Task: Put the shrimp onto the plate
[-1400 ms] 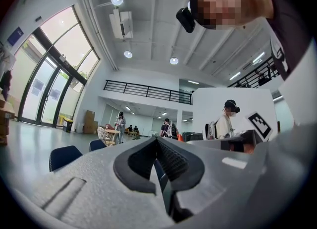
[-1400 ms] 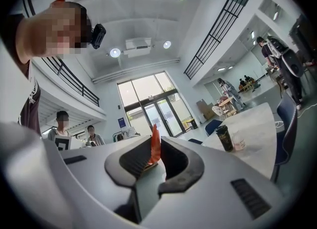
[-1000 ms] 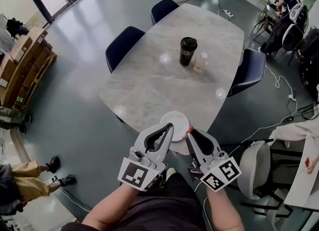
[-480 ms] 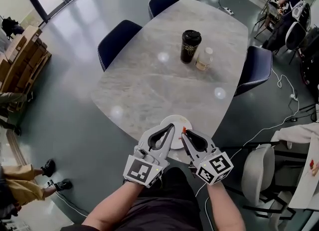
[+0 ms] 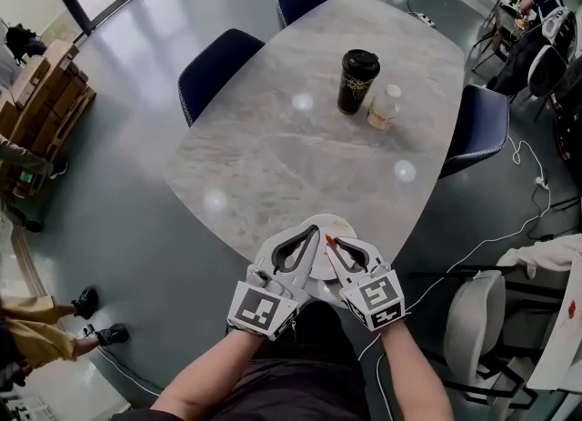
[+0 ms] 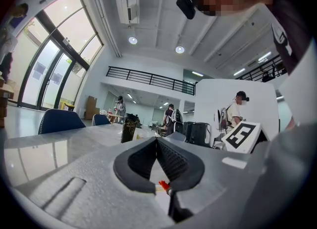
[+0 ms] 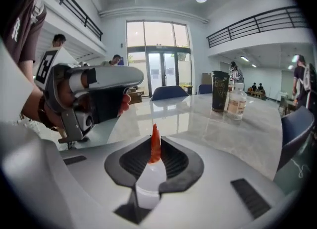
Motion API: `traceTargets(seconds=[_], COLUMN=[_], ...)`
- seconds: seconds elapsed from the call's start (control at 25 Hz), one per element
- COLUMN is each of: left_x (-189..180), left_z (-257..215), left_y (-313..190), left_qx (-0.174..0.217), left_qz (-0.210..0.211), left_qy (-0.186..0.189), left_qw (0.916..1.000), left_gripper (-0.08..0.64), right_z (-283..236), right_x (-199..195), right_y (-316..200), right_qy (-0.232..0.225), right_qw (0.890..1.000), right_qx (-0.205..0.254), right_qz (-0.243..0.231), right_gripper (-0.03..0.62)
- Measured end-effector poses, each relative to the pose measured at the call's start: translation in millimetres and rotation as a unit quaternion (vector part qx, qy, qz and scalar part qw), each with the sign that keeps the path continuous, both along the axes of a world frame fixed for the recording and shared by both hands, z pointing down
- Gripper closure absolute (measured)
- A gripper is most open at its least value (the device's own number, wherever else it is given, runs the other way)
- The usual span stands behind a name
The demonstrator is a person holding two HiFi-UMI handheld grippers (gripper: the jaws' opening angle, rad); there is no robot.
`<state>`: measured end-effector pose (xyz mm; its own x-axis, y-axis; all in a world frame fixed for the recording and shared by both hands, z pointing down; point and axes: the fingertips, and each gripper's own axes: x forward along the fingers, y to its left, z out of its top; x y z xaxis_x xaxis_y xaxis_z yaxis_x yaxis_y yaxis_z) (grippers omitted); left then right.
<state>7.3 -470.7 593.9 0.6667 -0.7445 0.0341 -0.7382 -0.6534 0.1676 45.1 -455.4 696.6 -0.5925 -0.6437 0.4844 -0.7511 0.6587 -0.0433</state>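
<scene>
A white plate [image 5: 340,225] lies at the near edge of the marble table [image 5: 273,137]. My right gripper [image 5: 329,243] is shut on the shrimp [image 7: 152,167], whose white body sits between the jaws and whose orange-red tail [image 5: 328,240] sticks out past the tips, over the plate's near rim. My left gripper [image 5: 312,231] is beside it on the left, jaws closed tip to tip with nothing between them, also over the plate's near edge. In the left gripper view, the left gripper [image 6: 157,141] shows a bit of red and white through the loop of its jaws.
A black cup [image 5: 358,81] and a small clear bottle [image 5: 384,106] stand at the table's far middle. Dark blue chairs [image 5: 218,69] sit along the left and a further one [image 5: 482,124] on the right. A white chair [image 5: 473,319] stands at my right.
Both grippers have drawn closer together and come over the plate's near edge. The right gripper still holds the shrimp, its tail now further left over the rim.
</scene>
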Motion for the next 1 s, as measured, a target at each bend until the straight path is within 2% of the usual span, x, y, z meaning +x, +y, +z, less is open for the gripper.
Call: traceTargets(seconds=[0.12,0.28,0.44,0.72,1.0], left_x=[-4.2,-6.7,-10.2,-10.3,-12.3], left_z=[0.4,6.5,10.6,20.6,17.1], left_y=[-4.9,-7.1,-12.3,-15.0,-16.7], left_qx=[-0.007,0.002,-0.011,-0.011,-0.017], left_qz=[-0.009,-0.003,-0.009,-0.001,0.005], left_qy=[-0.005,0.003,-0.004,-0.002,-0.008], left_qw=[0.9999,1.0,0.9999,0.9999,0.9998], left_gripper=[0.552,0.552,0.552,0.552,0.552], right_z=[10.4,26.2,42.2,52.5,45.7], right_x=[-4.1,-4.8,-5.2,-6.5,-10.8], right_y=[-1.8,-4.3,-4.4,-6.0,-3.9], right_qy=[0.051,0.114,0.157,0.181,0.173], right_qw=[0.999,0.993,0.986,0.981,0.983], right_qx=[0.0,0.001,-0.016,-0.032,-0.044], right_qz=[-0.016,-0.034,-0.048,-0.055,-0.05], right_gripper=[0.531,0.531,0.531,0.528,0.528])
